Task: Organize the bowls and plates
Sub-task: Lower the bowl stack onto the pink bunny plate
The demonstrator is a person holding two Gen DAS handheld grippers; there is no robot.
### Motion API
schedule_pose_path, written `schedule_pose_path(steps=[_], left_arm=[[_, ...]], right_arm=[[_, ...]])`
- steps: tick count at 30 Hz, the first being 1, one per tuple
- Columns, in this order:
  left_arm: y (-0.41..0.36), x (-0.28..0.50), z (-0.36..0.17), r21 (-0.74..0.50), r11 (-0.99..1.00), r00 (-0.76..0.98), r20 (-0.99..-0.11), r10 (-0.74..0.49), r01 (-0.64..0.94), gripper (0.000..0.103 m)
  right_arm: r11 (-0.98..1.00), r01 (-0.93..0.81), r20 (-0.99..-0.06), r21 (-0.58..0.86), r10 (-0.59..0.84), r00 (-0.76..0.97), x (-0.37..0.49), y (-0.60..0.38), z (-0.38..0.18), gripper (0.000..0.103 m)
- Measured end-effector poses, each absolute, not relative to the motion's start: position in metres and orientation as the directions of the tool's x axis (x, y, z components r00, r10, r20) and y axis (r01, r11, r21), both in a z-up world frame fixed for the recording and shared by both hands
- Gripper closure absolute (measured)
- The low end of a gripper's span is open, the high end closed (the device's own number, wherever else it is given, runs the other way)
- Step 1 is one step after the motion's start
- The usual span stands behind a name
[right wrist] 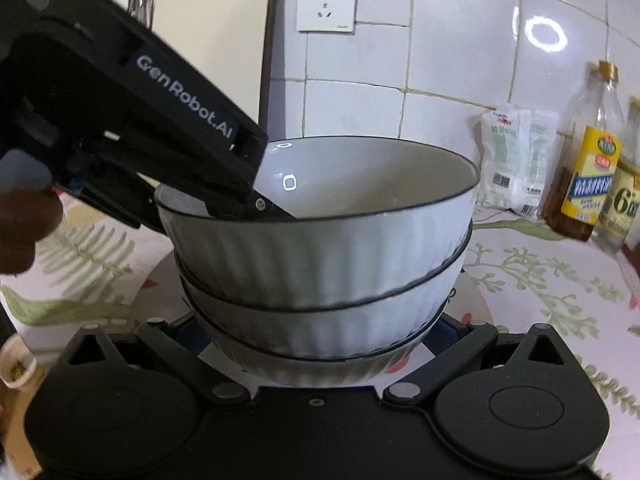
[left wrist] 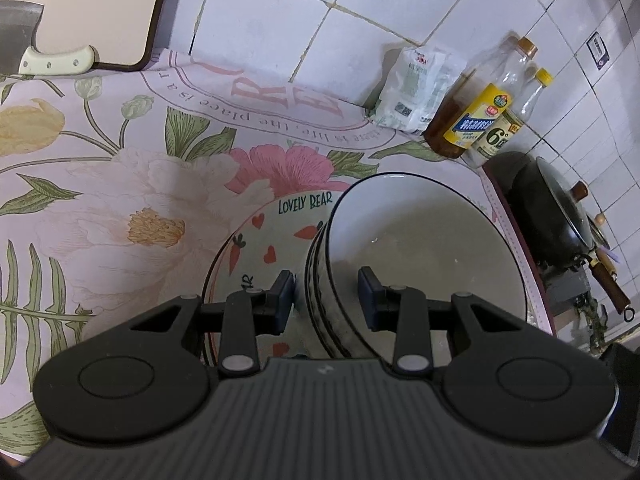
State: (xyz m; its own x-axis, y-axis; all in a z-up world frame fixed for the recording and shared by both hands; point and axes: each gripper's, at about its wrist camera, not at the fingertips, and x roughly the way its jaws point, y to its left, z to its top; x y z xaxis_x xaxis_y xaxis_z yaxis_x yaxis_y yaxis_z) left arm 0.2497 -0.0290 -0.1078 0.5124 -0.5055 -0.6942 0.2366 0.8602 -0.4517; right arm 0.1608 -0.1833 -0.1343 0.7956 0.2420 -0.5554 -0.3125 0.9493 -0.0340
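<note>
A stack of white ribbed bowls with dark rims (right wrist: pixel 324 256) stands on a "Lovely Bear" plate (left wrist: pixel 276 232) with hearts and carrots. My left gripper (left wrist: pixel 326 298) is open and straddles the rim of the top bowl (left wrist: pixel 420 248), one finger outside, one inside. It also shows in the right wrist view (right wrist: pixel 256 204), reaching in from the upper left. My right gripper (right wrist: pixel 320 330) is open, its fingers either side of the lowest bowl's base; the fingertips are mostly hidden behind the bowls.
A floral cloth (left wrist: pixel 120 184) covers the counter. A cutting board (left wrist: pixel 88 8) with a cleaver (left wrist: pixel 24 40) lies at the back left. A white bag (left wrist: pixel 416 88), two bottles (left wrist: pixel 484 112) and a lidded black wok (left wrist: pixel 556 208) stand by the tiled wall.
</note>
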Motion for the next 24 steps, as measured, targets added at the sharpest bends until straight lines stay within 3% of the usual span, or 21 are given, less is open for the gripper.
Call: schedule_pose_path(steps=[7, 14, 19, 24], left_arm=[[-0.03, 0.247, -0.108, -0.444, 0.869, 0.519, -0.701, -0.489, 0.22, 0.069], [-0.032, 0.236, -0.096, -0.364, 0.913, 0.571, -0.716, -0.401, 0.186, 0.058], [-0.032, 0.21, -0.07, -0.276, 0.949, 0.626, -0.717, -0.309, 0.152, 0.052], [-0.028, 0.175, -0.04, -0.281, 0.952, 0.664, -0.689, -0.29, 0.124, 0.047]], right_arm=[[0.946, -0.317, -0.555, -0.064, 0.23, 0.799, 0.158, -0.181, -0.135, 0.0], [0.933, -0.344, -0.607, -0.103, 0.215, 0.765, 0.143, -0.179, -0.126, 0.0], [0.929, -0.368, -0.616, -0.048, 0.262, 0.743, 0.119, -0.188, -0.11, 0.0], [0.949, -0.315, -0.6, -0.004, 0.25, 0.76, 0.095, -0.205, -0.087, 0.0]])
